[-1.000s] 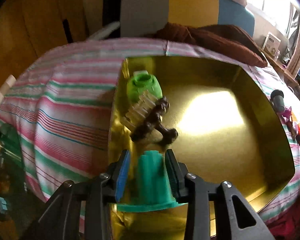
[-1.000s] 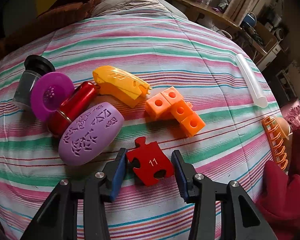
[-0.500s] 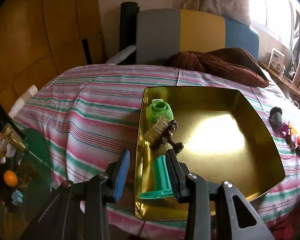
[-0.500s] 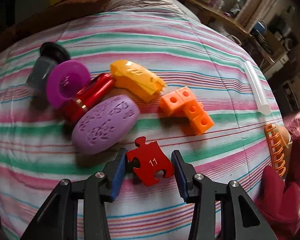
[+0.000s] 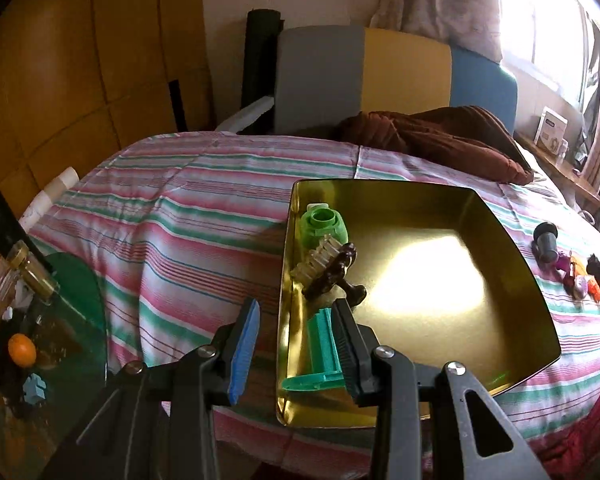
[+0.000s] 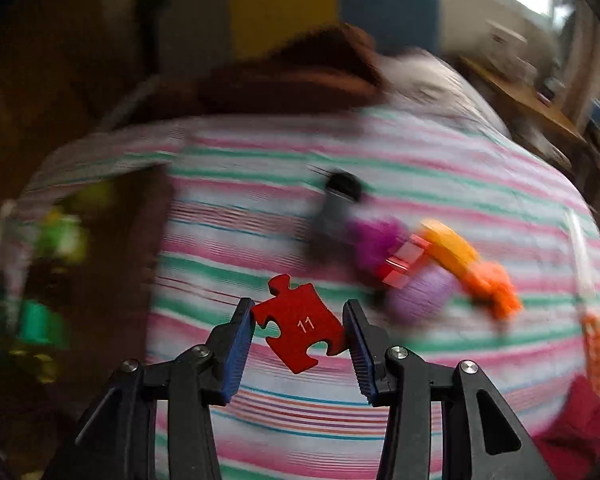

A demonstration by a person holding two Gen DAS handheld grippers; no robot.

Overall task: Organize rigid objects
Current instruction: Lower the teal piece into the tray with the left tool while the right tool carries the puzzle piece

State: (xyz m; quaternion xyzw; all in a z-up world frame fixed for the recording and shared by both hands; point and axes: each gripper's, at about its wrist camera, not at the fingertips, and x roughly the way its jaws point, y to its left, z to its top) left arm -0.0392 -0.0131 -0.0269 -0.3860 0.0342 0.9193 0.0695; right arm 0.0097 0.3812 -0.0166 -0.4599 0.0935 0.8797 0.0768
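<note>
The right gripper [image 6: 299,322] pinches a red puzzle piece [image 6: 300,326] numbered 11 by two opposite edges and carries it clear of the striped bedspread [image 6: 380,160], where it lay flat between the pads a second ago. The piece rides tilted, its knob aimed up and away from the camera, its longer run slanting from that knob down toward the lower right (the blurred background fits a hand in quick travel). The pile it came from, a purple oval [image 6: 420,292], orange blocks [image 6: 492,284] and a yellow part [image 6: 448,246] among them, now sits off to the right. In the other hand, the left gripper [image 5: 296,340] stands spread and empty above the near-left edge of the gold tray [image 5: 512,248], having let go of the green ribbed part [image 5: 322,344], which a second ago sat clamped between its pads and now rests in the tray with its long axis running away from the camera, flange nearest. One more item is sorted; the puzzle piece looks bound for the same tray.
</note>
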